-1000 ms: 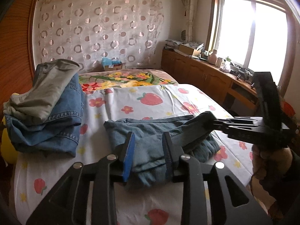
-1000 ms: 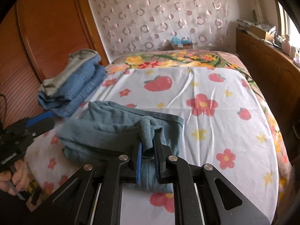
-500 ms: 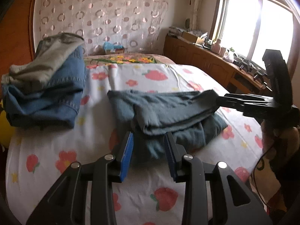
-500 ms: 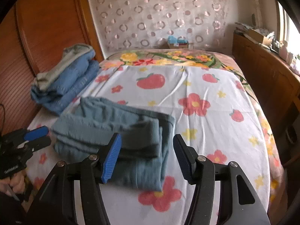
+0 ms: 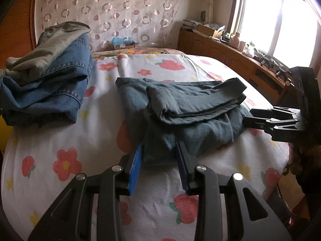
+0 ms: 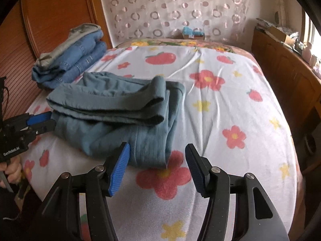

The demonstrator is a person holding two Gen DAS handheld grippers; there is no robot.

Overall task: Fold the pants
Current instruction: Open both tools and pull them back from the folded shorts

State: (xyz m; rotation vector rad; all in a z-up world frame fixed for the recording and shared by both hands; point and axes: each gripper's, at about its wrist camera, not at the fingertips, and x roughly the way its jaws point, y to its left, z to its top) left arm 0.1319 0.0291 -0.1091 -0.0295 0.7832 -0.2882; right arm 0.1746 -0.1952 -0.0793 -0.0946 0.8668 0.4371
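Left wrist: pants [image 5: 180, 108] apparently lie crosswise.

I see teal-grey pants [image 5: 186, 108] on a white sheet [image 6: 230, 104] (red flowers, strawberries), beside blue denim jeans [image 5: 50, 88].
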